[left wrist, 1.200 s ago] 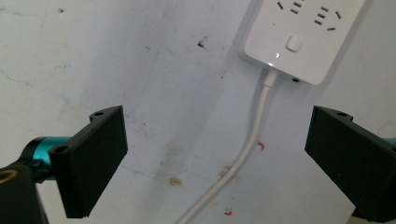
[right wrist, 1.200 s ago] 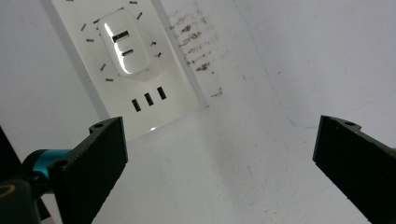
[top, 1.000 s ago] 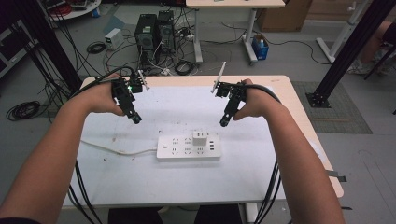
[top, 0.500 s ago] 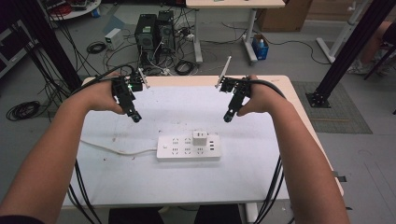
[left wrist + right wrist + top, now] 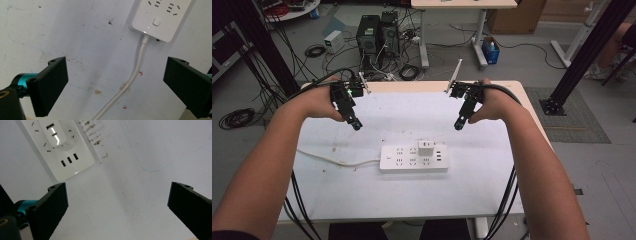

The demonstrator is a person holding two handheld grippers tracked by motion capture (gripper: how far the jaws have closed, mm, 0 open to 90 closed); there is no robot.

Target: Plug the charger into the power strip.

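White power strip (image 5: 413, 158) lies flat near table's middle, long side running left-right. Top face carries rows of sockets, three USB ports (image 5: 69, 159) at its right end, a square button (image 5: 156, 22) at its left end. White charger (image 5: 426, 148) sits plugged into the far row, right of centre. White cord (image 5: 332, 159) leaves the left end, trails left across the tabletop.

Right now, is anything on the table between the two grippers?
No. In the high view, bare tabletop separates the left gripper and right gripper; the power strip lies nearer the person.
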